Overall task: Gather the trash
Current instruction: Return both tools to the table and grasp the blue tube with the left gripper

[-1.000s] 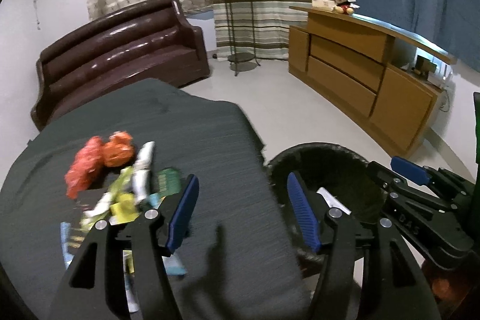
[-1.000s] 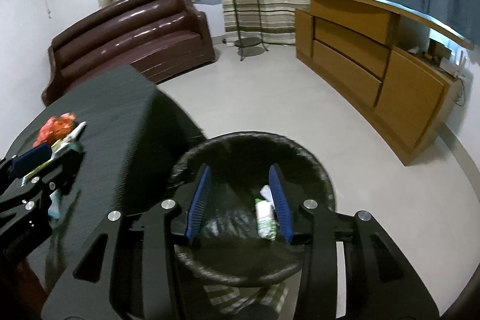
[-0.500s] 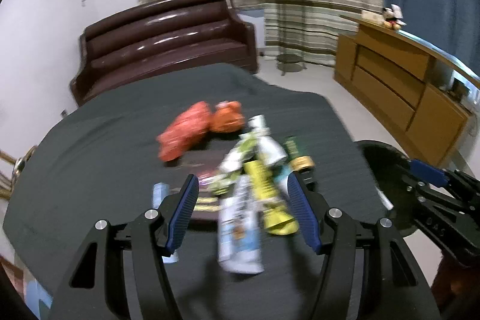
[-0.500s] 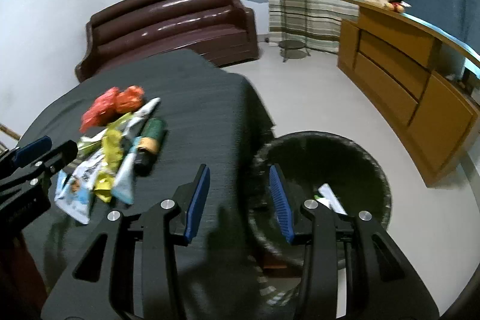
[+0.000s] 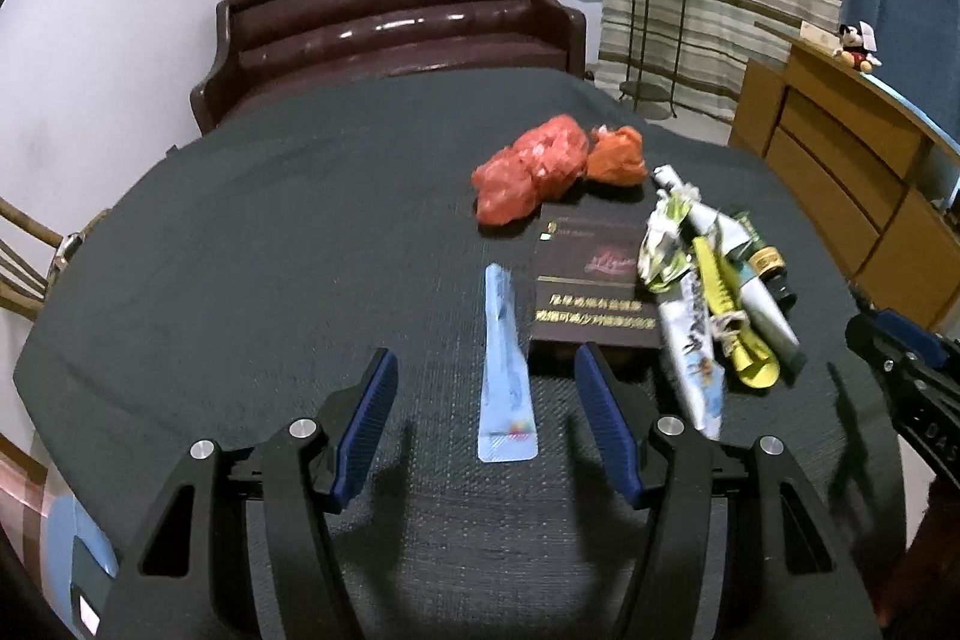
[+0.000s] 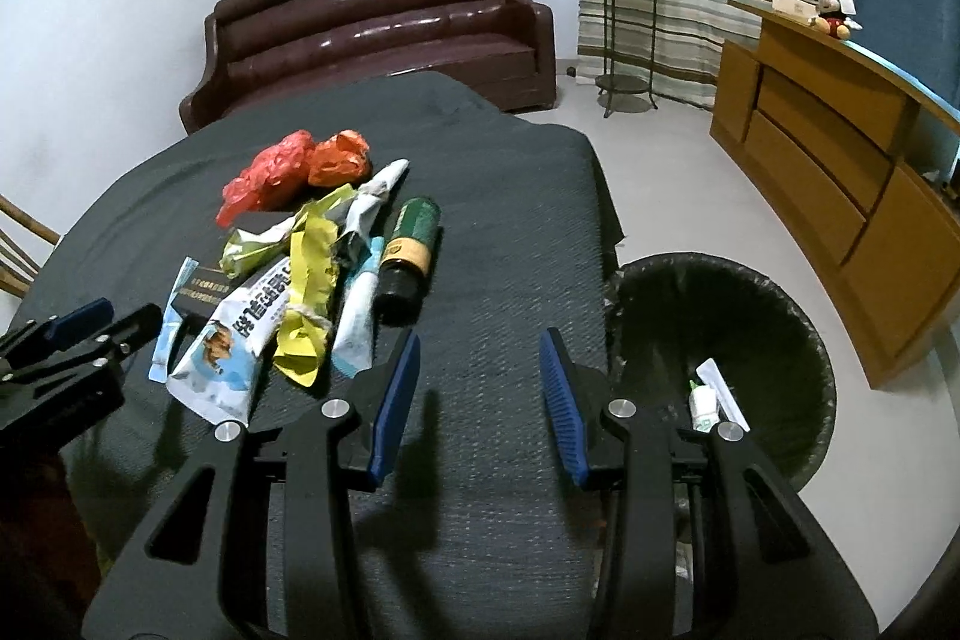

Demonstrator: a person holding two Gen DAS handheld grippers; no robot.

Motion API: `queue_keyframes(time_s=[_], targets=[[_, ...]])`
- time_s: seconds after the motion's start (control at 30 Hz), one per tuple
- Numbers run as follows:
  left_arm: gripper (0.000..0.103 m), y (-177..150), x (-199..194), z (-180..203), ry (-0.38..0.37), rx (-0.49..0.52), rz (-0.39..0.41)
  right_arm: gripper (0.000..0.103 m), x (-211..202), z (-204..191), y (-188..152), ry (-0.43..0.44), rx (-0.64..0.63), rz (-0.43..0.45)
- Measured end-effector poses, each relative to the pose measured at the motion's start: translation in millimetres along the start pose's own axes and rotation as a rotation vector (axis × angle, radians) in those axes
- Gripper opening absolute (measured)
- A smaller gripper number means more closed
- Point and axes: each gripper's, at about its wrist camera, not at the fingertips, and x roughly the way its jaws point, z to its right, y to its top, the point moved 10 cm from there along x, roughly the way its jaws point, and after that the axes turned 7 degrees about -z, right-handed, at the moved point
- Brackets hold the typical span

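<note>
Right between the spread jaws of the left gripper (image 5: 486,421) lies a flat pale-blue sachet (image 5: 504,370), so I'd drop straight down and pinch it across its narrow width (thin film, it could slip on the woven dark tablecloth (image 5: 252,244)). To its right: a rigid dark carton (image 5: 591,280), crinkly wrappers, a green bottle (image 6: 411,247). The right gripper (image 6: 477,397) is spread too, empty, near the lined bin (image 6: 720,334) at far right.

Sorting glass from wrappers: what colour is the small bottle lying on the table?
Dark green, with a gold band near its black cap; the bottle shows best in the right wrist view.
</note>
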Motion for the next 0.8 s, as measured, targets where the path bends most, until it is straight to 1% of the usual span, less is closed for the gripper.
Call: queue_keyframes(time_s=[0.13,0.17,0.27,0.3,0.33,0.37,0.4,0.43,0.63,0.8], targets=[[0.06,-4,14,-1,-0.019,0.005,-0.042,0.04,3,-4,-1,-0.006,-0.002,-0.006],[0.058,-4,16,0,-0.024,0.006,-0.049,0.041,3,-4,-1,-0.006,-0.002,-0.007],[0.047,-6,22,1,-0.036,0.019,-0.073,0.041,5,-5,-1,-0.005,-0.001,-0.01],[0.039,-7,23,1,-0.047,0.02,-0.079,0.041,5,-5,-1,-0.006,-0.002,-0.012],[0.034,-9,24,2,-0.063,0.022,-0.089,0.041,6,-5,0,-0.006,-0.002,-0.013],[0.031,-9,23,2,-0.061,0.027,-0.082,0.041,6,-6,0,-0.006,-0.003,-0.014],[0.025,-10,23,3,-0.065,0.033,-0.082,0.041,6,-6,0,-0.005,-0.003,-0.014],[0.021,-10,22,2,-0.06,0.04,-0.078,0.041,7,-7,0,-0.004,-0.004,-0.013],[0.02,-10,17,0,-0.077,0.034,-0.071,0.041,10,-16,3,0.011,-0.016,-0.015],[0.02,-8,12,-7,-0.067,0.027,-0.056,0.041,10,-26,9,0.024,-0.035,-0.006]])
